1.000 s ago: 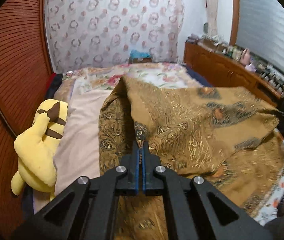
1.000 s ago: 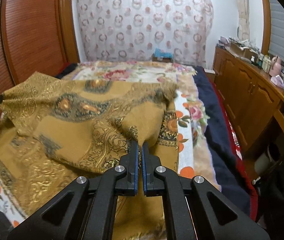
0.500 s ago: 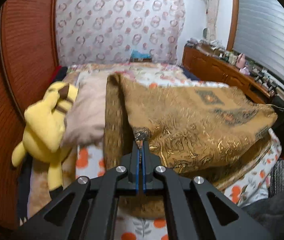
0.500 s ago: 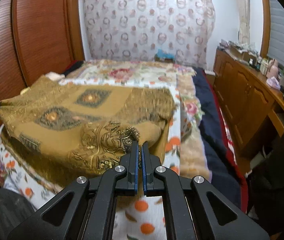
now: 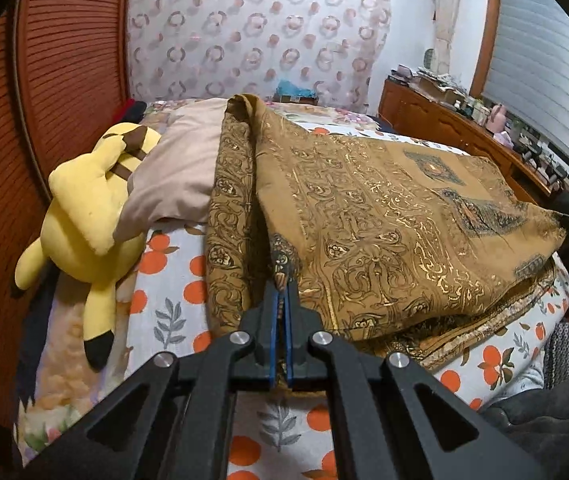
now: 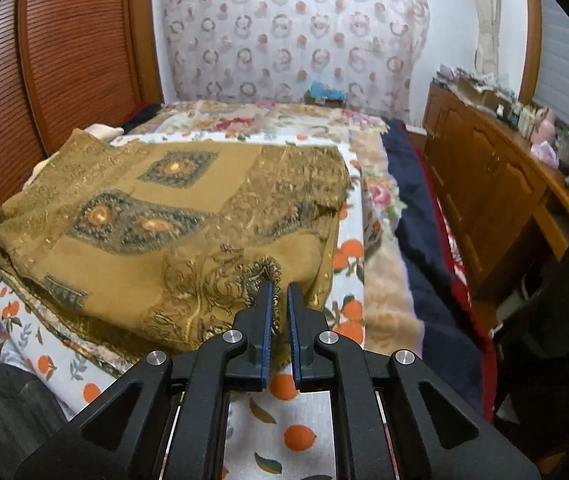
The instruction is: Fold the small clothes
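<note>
Cloth [image 5: 384,216] now lies folded; left claw [image 5: 282,280] stays clamped, right claw [image 6: 278,286] just parted.

Woven ochre shawl [image 5: 384,216], matt cloth shot with glinting gold thread. Soft, fuzzy plush on the yellow toy [image 5: 84,216]. Smooth cotton bedsheet [image 6: 304,432], orange-printed. Matt black plastic on the left tongs [image 5: 281,304] and right tongs [image 6: 278,304], blue ridged pads [image 6: 267,328], shiny metal pins. Ribbed reddish wood panelling [image 5: 72,60]; glossy wooden cabinet [image 6: 484,184].
</note>
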`<state>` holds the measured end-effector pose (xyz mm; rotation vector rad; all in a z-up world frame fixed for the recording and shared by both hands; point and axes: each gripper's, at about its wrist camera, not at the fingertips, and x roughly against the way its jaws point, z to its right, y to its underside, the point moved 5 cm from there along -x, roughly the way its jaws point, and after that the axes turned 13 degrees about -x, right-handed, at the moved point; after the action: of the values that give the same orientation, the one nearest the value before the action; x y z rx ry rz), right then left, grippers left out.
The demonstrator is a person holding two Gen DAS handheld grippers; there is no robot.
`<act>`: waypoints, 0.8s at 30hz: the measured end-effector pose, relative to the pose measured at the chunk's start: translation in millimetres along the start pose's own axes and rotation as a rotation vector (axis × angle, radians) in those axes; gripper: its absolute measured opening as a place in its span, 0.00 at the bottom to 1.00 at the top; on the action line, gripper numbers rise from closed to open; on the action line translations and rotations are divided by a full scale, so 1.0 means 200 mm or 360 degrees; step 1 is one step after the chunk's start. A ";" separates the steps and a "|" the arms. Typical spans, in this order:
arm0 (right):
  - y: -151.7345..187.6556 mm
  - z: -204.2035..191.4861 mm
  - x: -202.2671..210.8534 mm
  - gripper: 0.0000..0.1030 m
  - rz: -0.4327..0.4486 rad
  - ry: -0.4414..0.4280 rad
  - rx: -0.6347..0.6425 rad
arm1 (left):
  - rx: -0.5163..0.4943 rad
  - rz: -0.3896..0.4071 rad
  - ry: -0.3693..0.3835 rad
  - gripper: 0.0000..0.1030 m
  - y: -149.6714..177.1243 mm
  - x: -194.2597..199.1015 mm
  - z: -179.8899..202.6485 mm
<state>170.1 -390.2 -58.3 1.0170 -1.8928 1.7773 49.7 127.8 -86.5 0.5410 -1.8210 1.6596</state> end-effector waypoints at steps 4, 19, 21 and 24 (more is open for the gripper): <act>-0.05 -0.05 0.03 0.10 0.0052 0.0012 0.0022 | -0.0027 0.0001 -0.0025 0.00 -0.01 0.01 0.01; 0.02 -0.52 -0.25 0.22 -0.0098 -0.0224 0.0171 | -0.0106 -0.0014 -0.0090 0.44 -0.05 0.00 -0.01; 0.05 -0.57 -0.30 0.23 -0.0129 -0.0249 0.0171 | -0.0092 -0.0036 -0.0097 0.44 -0.04 -0.03 -0.02; 0.10 -0.62 -0.39 0.23 -0.0202 -0.0256 0.0199 | -0.0080 -0.0067 -0.0112 0.45 -0.03 -0.06 -0.04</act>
<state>182.4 -250.5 -108.0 1.3307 -1.7805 1.8068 63.7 133.3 -91.0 0.6183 -1.8832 1.5811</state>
